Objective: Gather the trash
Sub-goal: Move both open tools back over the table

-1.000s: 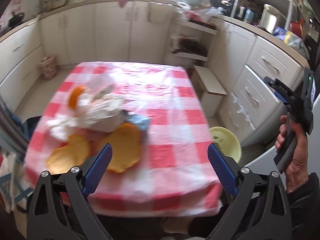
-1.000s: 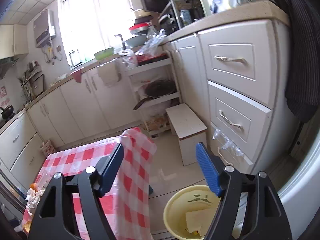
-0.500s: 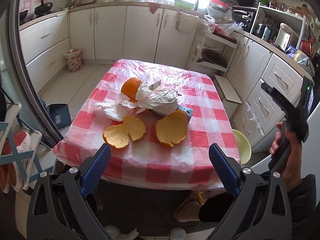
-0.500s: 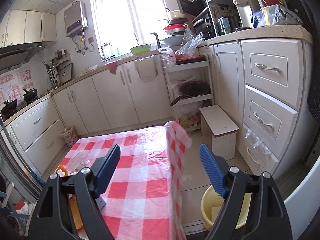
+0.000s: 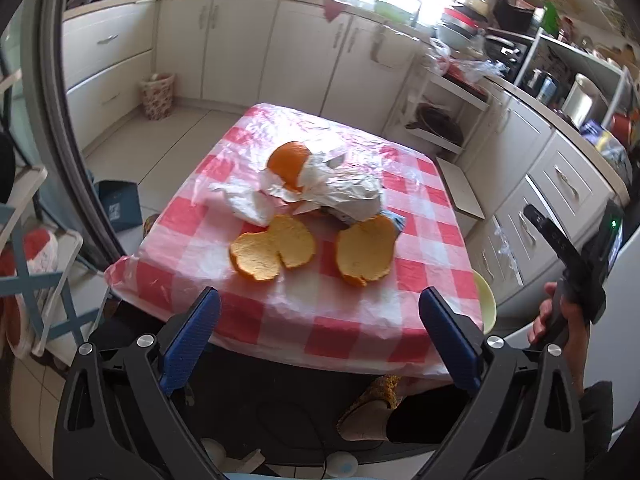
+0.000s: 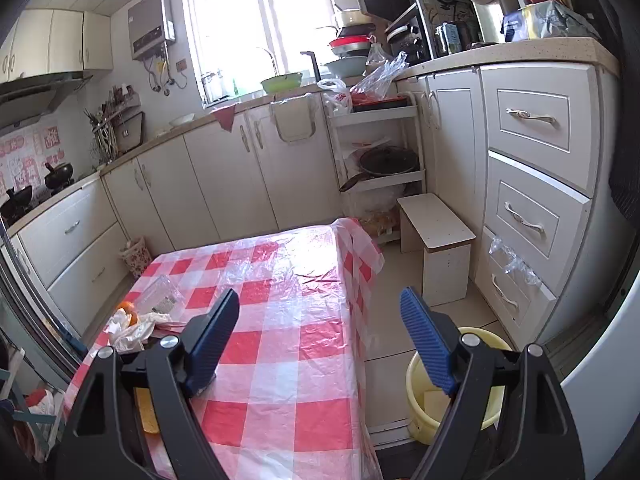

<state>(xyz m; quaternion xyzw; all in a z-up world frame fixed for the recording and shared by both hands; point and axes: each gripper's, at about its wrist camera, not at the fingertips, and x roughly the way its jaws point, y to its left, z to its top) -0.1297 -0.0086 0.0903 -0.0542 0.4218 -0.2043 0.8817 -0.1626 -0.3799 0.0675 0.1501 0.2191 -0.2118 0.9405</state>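
We note the trash sits in 1 cluster on the table, on its red-and-white checked plastic cloth: 2 orange peel pieces, inner side up, the left peel and the right peel, lying nearest the table's front edge. Behind them lie crumpled white paper and a third peel piece, rind outward, resting against the paper.

Left gripper: jaws spread wide, nothing between them, hanging off the near table edge and aimed down at the peels. We judge this a line-up for a first pick.

Right gripper: jaws have just been opening, now spread, empty, over the table's right part.

Yellow bucket stands on the floor just beside the table's right side, some paper already inside. We judge it is the trash bin, placed for short drops.
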